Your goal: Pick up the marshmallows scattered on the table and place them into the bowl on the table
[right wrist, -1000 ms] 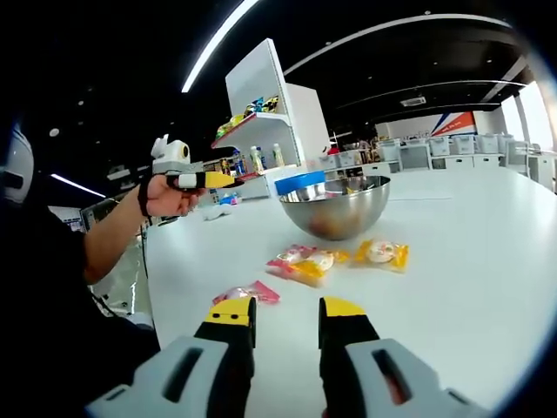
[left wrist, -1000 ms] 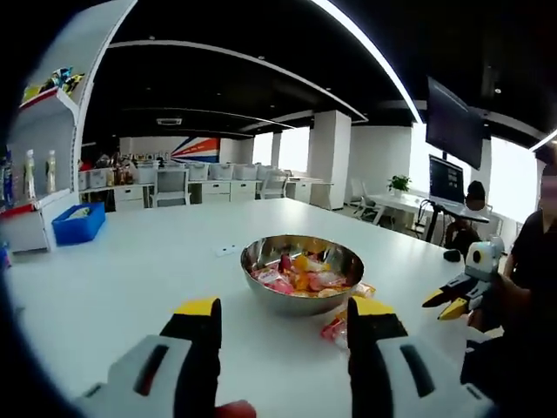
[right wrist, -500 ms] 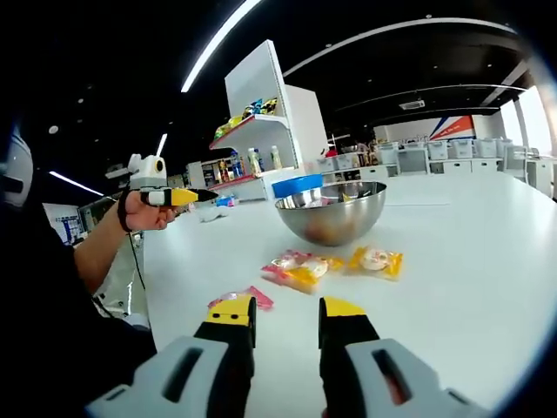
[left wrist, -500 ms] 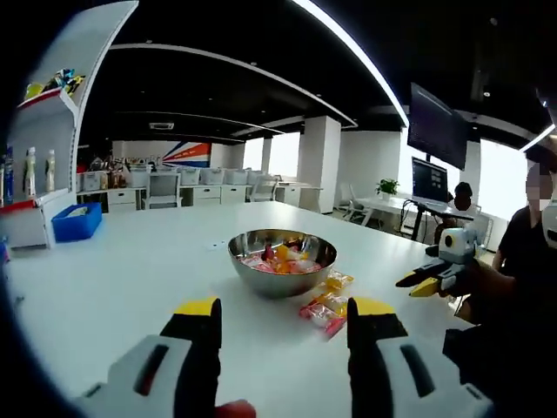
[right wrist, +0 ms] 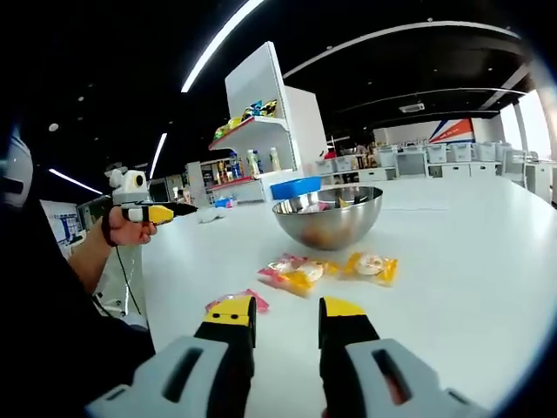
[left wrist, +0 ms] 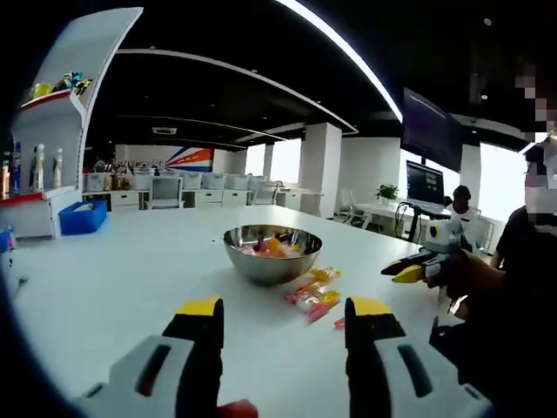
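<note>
Marshmallows [right wrist: 296, 273] lie loose on your bench [right wrist: 470, 287] beside the bowl [right wrist: 328, 215], others seemingly inside; your left gripper [left wrist: 283, 315] and right gripper [right wrist: 285, 315] hover with fingers apart, empty.

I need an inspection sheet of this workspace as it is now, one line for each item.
Surface: white table, bare around the job's things.
Job's things: steel bowl holding wrapped marshmallows; loose packets beside it, one pink packet near the right tongs.
Clutter: blue bin at the far edge.
Grippers: left tongs open, empty; right tongs open, empty.
Cables: thin cord below the left hand.
Surroundings: shelf, desks, seated person.
</note>
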{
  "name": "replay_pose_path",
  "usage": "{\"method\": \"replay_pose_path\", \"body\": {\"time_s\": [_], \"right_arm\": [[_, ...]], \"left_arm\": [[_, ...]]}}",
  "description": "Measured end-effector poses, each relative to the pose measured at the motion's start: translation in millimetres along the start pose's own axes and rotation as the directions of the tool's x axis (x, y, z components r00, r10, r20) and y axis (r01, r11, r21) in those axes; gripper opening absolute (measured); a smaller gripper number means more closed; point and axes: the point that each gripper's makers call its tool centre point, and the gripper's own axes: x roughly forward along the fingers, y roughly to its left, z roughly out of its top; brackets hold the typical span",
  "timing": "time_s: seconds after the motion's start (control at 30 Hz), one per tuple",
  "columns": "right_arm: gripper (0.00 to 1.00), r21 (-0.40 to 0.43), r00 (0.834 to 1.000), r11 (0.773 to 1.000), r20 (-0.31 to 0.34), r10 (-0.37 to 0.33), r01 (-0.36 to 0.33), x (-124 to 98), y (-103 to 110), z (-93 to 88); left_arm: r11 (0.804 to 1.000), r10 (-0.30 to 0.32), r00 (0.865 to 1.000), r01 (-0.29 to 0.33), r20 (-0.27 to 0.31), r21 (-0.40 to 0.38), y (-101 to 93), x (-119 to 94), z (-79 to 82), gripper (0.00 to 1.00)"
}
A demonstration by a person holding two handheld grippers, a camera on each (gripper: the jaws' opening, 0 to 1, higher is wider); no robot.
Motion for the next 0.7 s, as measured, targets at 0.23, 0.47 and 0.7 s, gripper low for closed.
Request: {"method": "replay_pose_path", "body": {"time_s": [0.23,0.47,0.7], "right_arm": [[0.29,-0.009,1.0,1.0,0.007,-0.005,0.005,-4,3,3.9],[0.29,-0.014,1.0,1.0,0.011,-0.014,0.014,-6,2,7.2],[0.29,-0.018,1.0,1.0,0.003,-0.017,0.017,-6,-2,7.0]], "left_arm": [[0.999,0.035,0.999,-0.035,0.014,0.023,-2.9,-10,2.4,0.56],[1.0,0.014,1.0,-0.014,0.02,0.001,-6.3,-2,-1.2,0.56],[1.0,0.009,1.0,-0.008,0.021,-0.013,-6.5,0,-4.1,0.56]]}}
